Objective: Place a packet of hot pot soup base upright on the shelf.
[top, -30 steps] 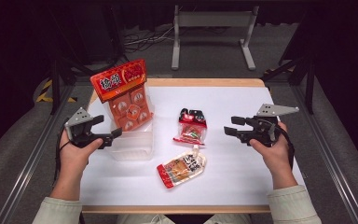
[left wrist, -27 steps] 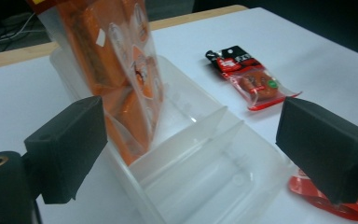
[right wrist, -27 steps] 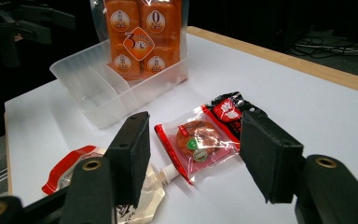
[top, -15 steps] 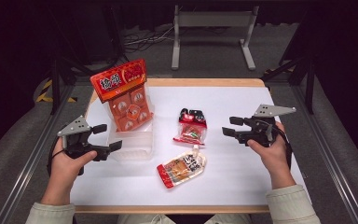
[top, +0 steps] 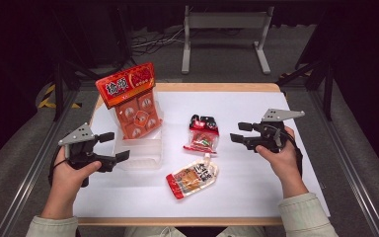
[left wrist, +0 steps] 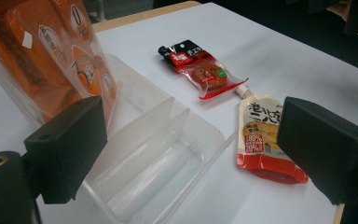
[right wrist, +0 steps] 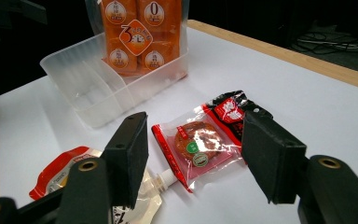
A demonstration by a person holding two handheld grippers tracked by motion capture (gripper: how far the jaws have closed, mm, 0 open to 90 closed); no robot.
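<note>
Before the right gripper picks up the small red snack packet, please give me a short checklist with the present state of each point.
1. Right gripper open: ok.
2. Its fingers empty: ok.
3. Small red snack packet lies flat, apart from the spouted pouch: ok.
4. Gripper aimed at the packet: ok.
5. Clear divided bin has a free compartment: ok.
6. Left gripper away from the packet: ok.

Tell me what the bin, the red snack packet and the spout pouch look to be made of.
Bin: clear, slightly frosted rigid plastic; the table shows through its walls and dividers.
Red snack packet: thin glossy plastic film, apparently; its window is clear and shiny, with crimped ends.
Spout pouch: flexible printed laminate, probably plastic, glossy, with a white, seemingly hard plastic spout.
</note>
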